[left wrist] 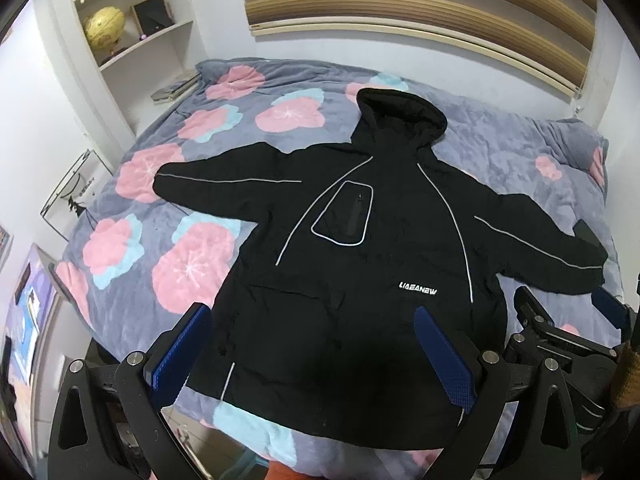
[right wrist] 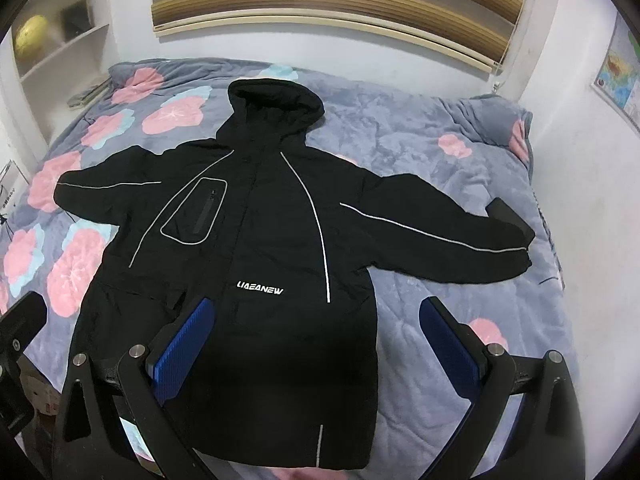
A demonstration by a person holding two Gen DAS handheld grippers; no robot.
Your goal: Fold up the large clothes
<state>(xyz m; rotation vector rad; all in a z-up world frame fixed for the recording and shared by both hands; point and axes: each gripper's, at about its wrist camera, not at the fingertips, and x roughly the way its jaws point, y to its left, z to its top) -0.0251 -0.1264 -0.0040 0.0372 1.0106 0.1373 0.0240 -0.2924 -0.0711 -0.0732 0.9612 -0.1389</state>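
Observation:
A black hooded jacket [left wrist: 360, 264] with thin white piping lies flat and face up on the bed, sleeves spread to both sides, hood at the far end. In the right wrist view the same jacket [right wrist: 256, 240] fills the middle. My left gripper [left wrist: 316, 332] hovers open above the jacket's hem, blue pads wide apart, nothing between them. My right gripper [right wrist: 316, 328] is also open, above the hem's right corner, empty. The right gripper [left wrist: 568, 316] shows at the right edge of the left wrist view.
The bed wears a grey quilt [left wrist: 168, 216] with pink and blue flowers [right wrist: 460, 148]. White shelves [left wrist: 132, 20] with a globe stand at the far left. A striped blind [left wrist: 420, 4] hangs behind the bed. A map [right wrist: 624, 76] hangs on the right wall.

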